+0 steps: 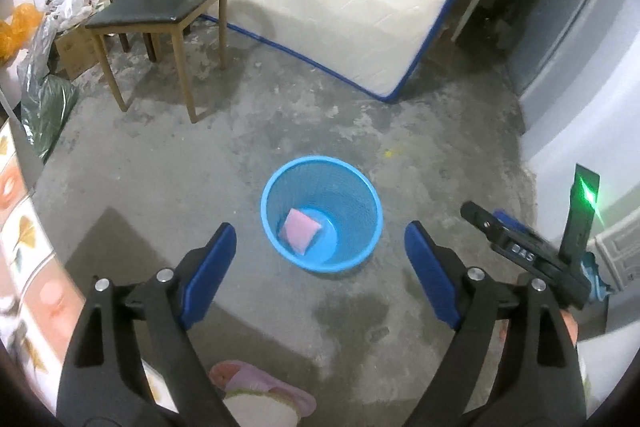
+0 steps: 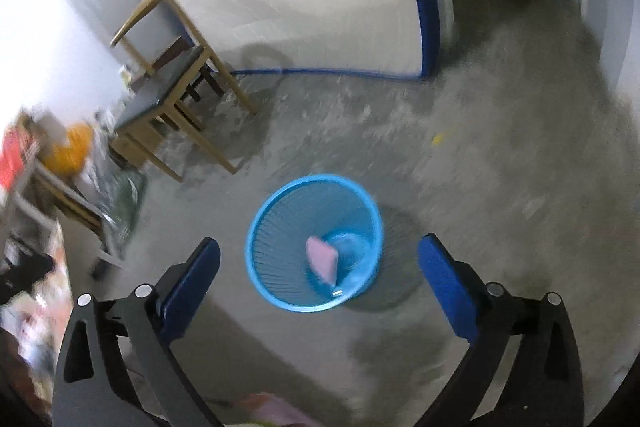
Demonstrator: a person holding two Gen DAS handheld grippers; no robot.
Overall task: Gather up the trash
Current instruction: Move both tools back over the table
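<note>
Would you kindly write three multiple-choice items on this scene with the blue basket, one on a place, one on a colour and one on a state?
1. Where does the pink packet lie?
A. On the chair seat
B. Inside the blue basket
C. On the floor beside the mattress

2. What colour is the chair seat?
A. Black
B. Red
C. White

3. How do the left gripper and the right gripper stand?
A. Both shut on trash
B. One open, one shut
C. Both open and holding nothing

Answers:
1. B: the packet rests on the basket's bottom in both views.
2. A: the dark cushion sits on a pale wooden frame.
3. C: each view shows blue pads wide apart with only floor and basket between them.
</note>
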